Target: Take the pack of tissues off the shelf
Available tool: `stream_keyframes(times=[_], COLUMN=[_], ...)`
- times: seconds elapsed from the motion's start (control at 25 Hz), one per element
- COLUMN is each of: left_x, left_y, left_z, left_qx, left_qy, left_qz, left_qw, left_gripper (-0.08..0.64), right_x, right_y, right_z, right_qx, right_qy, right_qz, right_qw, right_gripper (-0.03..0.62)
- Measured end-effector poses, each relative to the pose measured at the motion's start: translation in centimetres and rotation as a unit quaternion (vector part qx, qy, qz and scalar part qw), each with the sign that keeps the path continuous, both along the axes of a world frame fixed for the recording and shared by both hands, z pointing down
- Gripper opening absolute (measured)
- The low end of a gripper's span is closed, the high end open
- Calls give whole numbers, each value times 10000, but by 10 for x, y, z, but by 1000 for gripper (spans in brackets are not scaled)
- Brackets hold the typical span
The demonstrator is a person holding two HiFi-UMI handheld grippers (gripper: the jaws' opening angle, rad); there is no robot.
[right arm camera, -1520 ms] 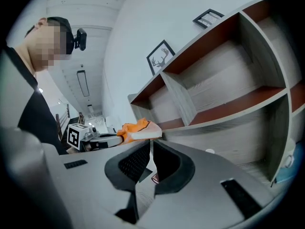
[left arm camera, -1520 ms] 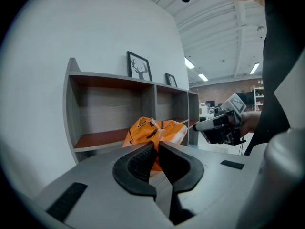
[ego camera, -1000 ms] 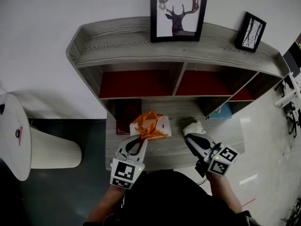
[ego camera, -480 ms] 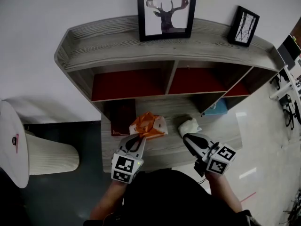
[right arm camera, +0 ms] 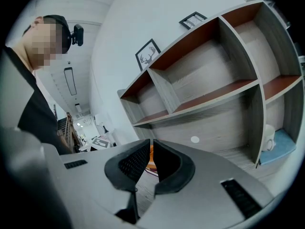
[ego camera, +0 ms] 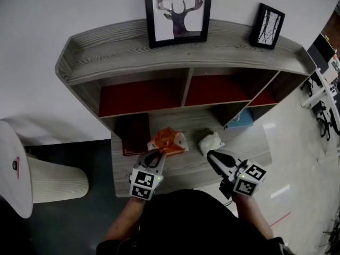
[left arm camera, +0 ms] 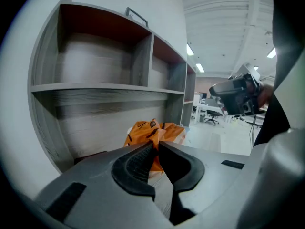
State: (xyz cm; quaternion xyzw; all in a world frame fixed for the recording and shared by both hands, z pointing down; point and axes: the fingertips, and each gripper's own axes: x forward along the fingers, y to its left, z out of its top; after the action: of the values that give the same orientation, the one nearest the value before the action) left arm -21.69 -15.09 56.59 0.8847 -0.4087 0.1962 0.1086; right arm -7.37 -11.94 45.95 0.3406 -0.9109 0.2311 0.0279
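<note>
The pack of tissues is orange and crinkled, and it lies on the grey wooden surface in front of the shelf unit's lower compartments. My left gripper is at its near edge, and a fold of the orange wrapper sits pinched between the tips of that gripper; the jaws are opening. My right gripper hovers to the right, shut with nothing in it, just short of a white crumpled lump. In the right gripper view a sliver of orange shows behind the jaws.
The grey shelf unit carries a deer picture and a small framed print on top. A dark red book lies left of the pack. A blue item sits in the low right compartment. A white round table and a cream bin stand at the left.
The orange pack now looks smaller and lower against the wooden surface, with the left gripper still at its near edge. The right gripper has hardly moved, and the view has shifted slightly.
</note>
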Motion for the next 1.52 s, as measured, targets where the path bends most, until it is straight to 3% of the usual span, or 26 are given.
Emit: stream_keyframes(times=[0.4, 0.52, 0.6, 0.92, 1.16, 1.52], left_x=[7, 9, 8, -8, -19, -23], left_y=[-4, 1, 4, 0, 1, 16], left_z=[56, 72, 70, 41, -10, -77], left_qx=[-423, -598, -590, -313, 9, 216], left_qy=[-96, -165, -121, 89, 438, 845], left_qz=[170, 232, 179, -142, -292, -194], left_qw=[9989, 9978, 9980, 9994, 9986, 9960], left_gripper=[52, 148, 163, 167, 167, 166], right_x=[6, 6, 6, -2, -14, -28], right_y=[5, 6, 7, 5, 1, -8], right_z=[2, 4, 5, 7, 5, -10], right_qx=[-38, -74, -93, -118, -45, 273], right_qy=[-20, -16, -19, -84, -151, -257], right_qz=[74, 54, 38, -95, -245, -462], right_qw=[10000, 10000, 9999, 9998, 9996, 9982], right_gripper=[28, 29, 28, 29, 29, 29])
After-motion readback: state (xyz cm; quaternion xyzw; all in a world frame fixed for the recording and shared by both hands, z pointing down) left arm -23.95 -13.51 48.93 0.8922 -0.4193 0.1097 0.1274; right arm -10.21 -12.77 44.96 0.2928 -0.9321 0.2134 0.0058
